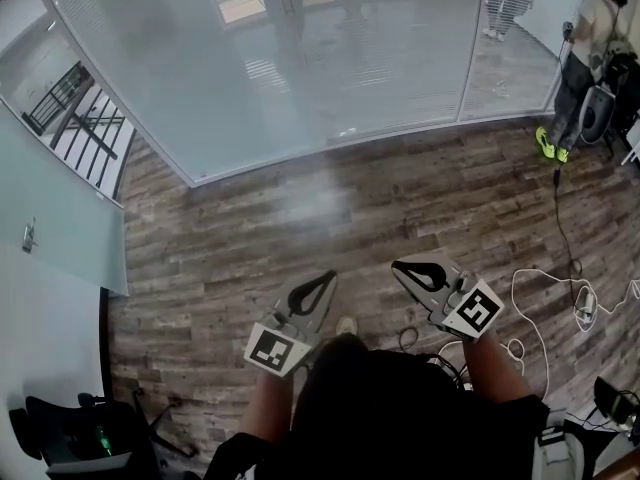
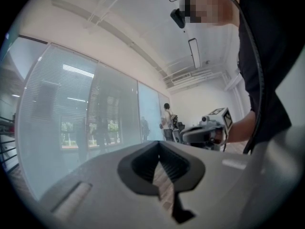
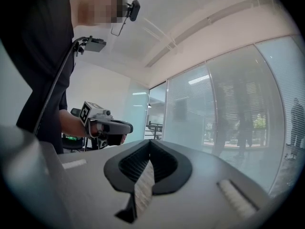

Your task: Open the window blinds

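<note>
The left gripper (image 1: 318, 286) and right gripper (image 1: 416, 268) are held level, jaws pressed together on nothing, well apart from the window blinds (image 1: 290, 58) along the wooden floor's (image 1: 230, 258) far edge. The approach is judged still to be made; a blind control, unseen here, must be found.

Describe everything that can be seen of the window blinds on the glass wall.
The window blinds are pale, thin horizontal slats, seen flat against the glass panels of a long wall standing on the wooden floor. They hang lowered all the way down, and only hazy shapes show through. The left claw and right claw, both shut, are held short of the glass and do not touch them.
</note>
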`<state>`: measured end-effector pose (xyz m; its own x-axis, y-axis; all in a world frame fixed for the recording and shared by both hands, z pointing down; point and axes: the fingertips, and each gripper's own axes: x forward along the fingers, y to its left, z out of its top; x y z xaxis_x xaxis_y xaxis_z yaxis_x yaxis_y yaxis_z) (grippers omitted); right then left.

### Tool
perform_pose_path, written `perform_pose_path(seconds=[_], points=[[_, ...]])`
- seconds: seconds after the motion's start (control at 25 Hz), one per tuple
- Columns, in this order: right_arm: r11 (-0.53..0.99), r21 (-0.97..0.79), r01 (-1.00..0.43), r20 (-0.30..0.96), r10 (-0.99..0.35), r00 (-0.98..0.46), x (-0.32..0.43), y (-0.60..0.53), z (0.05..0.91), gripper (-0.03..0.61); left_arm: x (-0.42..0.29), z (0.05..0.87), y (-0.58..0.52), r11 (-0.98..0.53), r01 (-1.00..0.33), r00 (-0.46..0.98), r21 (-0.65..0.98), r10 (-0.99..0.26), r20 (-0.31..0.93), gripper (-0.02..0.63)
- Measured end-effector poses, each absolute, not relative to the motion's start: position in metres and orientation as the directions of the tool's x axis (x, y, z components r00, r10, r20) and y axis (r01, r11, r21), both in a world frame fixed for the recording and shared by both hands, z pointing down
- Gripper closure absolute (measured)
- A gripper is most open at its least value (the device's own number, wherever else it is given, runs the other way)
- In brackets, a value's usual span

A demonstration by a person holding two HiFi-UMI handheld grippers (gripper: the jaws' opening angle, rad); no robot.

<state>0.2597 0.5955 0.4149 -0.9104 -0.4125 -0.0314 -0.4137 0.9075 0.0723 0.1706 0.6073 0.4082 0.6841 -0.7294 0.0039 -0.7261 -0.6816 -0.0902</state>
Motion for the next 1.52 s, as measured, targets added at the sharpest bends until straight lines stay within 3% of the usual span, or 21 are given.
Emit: perform_pose_path(seconds=[0.76, 1.52], points=[[0.93, 0.063, -0.362, -0.025, -0.361, -0.932, 0.243, 0.568, 0.42, 0.572, 0.157, 0.414, 0.584, -0.644, -0.761, 0.645, -0.082, -0.764, 0.016, 0.611], [0.932, 0.06, -0.356, -0.032, -0.355, -0.934, 0.196, 0.468, 0.422, 0.572, 0.114, 0.413, 0.486, -0.647, -0.758, 0.648, -0.083, -0.762, 0.018, 0.611]])
